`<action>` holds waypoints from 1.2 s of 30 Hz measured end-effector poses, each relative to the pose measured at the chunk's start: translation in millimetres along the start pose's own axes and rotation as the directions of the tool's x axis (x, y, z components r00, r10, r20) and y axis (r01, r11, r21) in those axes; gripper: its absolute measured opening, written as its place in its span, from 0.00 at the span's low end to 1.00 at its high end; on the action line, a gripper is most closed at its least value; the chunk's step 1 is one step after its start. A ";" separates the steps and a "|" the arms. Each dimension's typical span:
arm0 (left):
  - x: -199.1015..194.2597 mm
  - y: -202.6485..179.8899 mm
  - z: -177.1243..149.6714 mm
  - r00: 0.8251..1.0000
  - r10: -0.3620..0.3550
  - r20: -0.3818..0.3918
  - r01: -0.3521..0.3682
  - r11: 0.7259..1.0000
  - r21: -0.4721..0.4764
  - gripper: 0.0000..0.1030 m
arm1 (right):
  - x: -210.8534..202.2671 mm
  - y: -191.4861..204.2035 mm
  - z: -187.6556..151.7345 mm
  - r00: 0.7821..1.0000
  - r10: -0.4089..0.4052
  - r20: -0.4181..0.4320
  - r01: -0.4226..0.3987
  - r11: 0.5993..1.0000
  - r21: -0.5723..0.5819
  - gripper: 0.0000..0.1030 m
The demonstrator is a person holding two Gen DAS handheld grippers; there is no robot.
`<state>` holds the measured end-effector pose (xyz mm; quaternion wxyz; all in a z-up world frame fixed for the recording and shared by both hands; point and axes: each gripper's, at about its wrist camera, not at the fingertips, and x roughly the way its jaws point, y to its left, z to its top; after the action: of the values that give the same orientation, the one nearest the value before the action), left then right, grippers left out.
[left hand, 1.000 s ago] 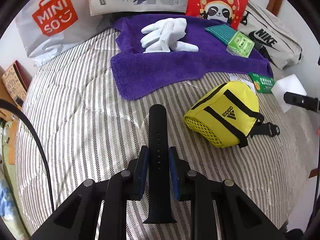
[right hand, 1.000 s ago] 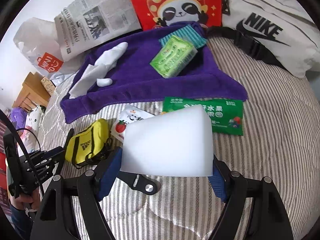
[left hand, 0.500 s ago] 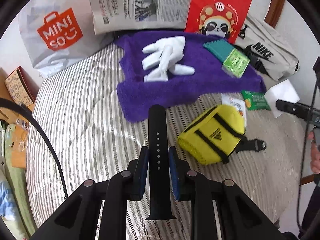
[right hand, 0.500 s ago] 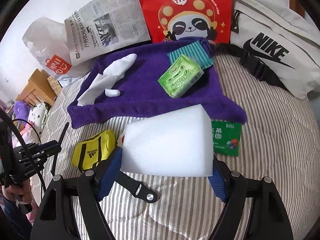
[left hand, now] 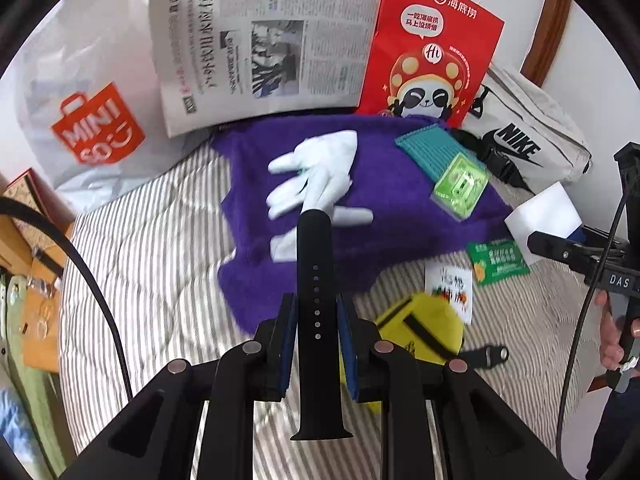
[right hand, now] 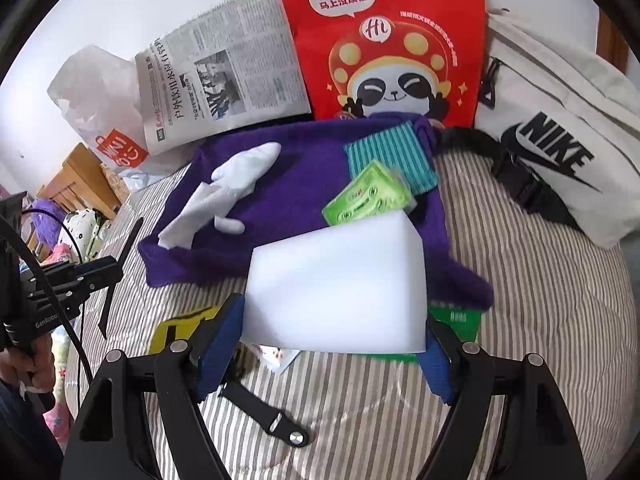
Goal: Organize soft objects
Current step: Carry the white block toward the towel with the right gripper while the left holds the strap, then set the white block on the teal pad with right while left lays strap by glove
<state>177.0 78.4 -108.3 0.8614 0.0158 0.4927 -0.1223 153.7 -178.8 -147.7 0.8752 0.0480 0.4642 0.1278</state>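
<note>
My left gripper (left hand: 316,322) is shut on a black watch strap (left hand: 316,280), which stands up between the blue pads above the bed. My right gripper (right hand: 336,344) is shut on a white foam sponge block (right hand: 336,284), held over the near edge of the purple towel (right hand: 296,184). On the towel (left hand: 400,220) lie white gloves (left hand: 316,176), a teal striped cloth (left hand: 428,148) and a green tissue pack (left hand: 460,188). The same gloves (right hand: 228,196), cloth (right hand: 388,152) and pack (right hand: 368,200) show in the right wrist view. A yellow pouch (left hand: 420,332) lies on the striped bedspread (left hand: 160,240).
Against the wall stand a white Miniso bag (left hand: 92,128), a newspaper (left hand: 260,52) and a red panda bag (left hand: 432,48). A grey Nike bag (right hand: 560,140) lies at the right. A green sachet (left hand: 498,262) and a white sachet (left hand: 450,292) lie by the pouch. A wooden cabinet (right hand: 80,184) stands left.
Both grippers have risen and tilted toward the towel, each keeping its hold. The yellow pouch has slid lower in both views, and the towel now sits behind the strap and the sponge.
</note>
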 end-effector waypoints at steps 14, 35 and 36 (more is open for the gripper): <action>28.8 12.8 59.9 1.000 0.008 0.010 -0.008 1.000 -0.005 0.19 | 23.6 9.0 53.7 1.000 -0.003 0.028 0.003 1.000 -0.019 0.77; 95.6 48.3 98.2 0.999 -0.038 -0.039 0.035 0.997 -0.067 0.19 | 119.1 17.4 143.3 0.985 -0.165 -0.044 0.159 0.980 -0.123 0.77; 100.2 50.3 98.8 0.998 -0.039 -0.044 0.036 0.997 -0.071 0.19 | 124.1 16.4 144.3 0.983 -0.176 -0.053 0.168 0.978 -0.126 0.77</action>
<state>320.4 93.0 -147.7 0.8476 -0.0207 0.5164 -0.1206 336.4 -124.7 -162.2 0.8689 -0.0494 0.4858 0.0810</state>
